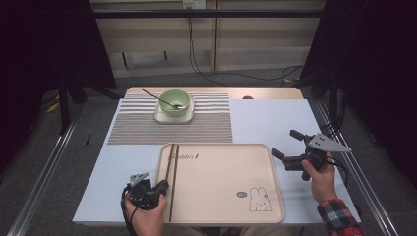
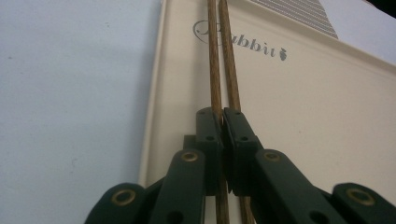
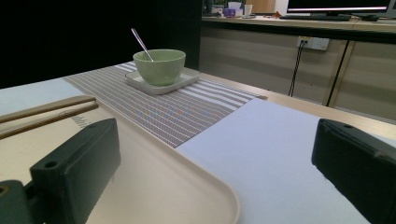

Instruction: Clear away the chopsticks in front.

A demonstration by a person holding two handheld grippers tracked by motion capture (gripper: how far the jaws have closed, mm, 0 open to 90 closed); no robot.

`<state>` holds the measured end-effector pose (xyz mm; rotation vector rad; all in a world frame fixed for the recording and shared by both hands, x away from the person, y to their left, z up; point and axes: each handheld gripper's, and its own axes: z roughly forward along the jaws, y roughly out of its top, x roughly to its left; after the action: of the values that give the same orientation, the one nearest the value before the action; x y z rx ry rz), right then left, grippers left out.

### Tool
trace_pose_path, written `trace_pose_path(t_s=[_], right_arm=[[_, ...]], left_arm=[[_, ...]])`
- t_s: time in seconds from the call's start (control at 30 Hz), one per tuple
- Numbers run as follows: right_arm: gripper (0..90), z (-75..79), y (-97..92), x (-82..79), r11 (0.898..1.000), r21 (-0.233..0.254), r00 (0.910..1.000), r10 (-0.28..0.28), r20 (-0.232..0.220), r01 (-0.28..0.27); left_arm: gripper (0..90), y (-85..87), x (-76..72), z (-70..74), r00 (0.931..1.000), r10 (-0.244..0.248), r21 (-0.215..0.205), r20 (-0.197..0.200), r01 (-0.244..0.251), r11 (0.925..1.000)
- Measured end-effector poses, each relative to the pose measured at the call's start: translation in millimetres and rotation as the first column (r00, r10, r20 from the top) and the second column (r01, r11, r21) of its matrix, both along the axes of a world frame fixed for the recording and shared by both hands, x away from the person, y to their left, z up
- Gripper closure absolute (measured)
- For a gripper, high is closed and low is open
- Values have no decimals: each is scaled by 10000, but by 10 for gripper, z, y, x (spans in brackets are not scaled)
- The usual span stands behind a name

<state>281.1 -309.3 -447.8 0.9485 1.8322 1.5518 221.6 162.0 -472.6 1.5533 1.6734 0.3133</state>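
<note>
Thin, stiff, light brown wooden chopsticks [image 2: 223,60] are clamped near one end by left gripper [image 2: 222,122] jaws; likely slippery; right gripper [image 3: 210,154] jaws apart

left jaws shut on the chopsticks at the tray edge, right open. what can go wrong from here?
1. The left gripper pinches the chopsticks near one end, so the long free part may droop or swing on lifting.
2. Two sticks lie side by side in the jaws; one could slip out.
3. They lie by the tray rim and may catch on it if dragged.
</note>
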Motion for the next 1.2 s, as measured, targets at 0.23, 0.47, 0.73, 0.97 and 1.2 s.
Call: trace_pose_path(t_s=[0.23,0.47,0.73,0.97,1.2], right_arm=[[8,1,0,1,10000,4,10000,-14,5,14],[8,0,0,3,10000,-10,10000,-17,23,17],[8,0,-1,5,10000,-22,10000,23,27,-23],[8,3,7,5,10000,9,10000,-22,-2,22],[8,4,7,5,10000,13,10000,-36,-1,36]], left_arm=[[857,-9,8,-23,9999,-44,58,-114,44,10000],[857,-22,-2,-41,9999,-23,23,-164,23,10000],[856,-40,-5,-39,9999,38,87,-164,-37,10000],[855,-42,-5,-42,9999,12,142,-148,-10,9999],[849,-63,-2,-48,9999,44,28,-136,-44,10000]])
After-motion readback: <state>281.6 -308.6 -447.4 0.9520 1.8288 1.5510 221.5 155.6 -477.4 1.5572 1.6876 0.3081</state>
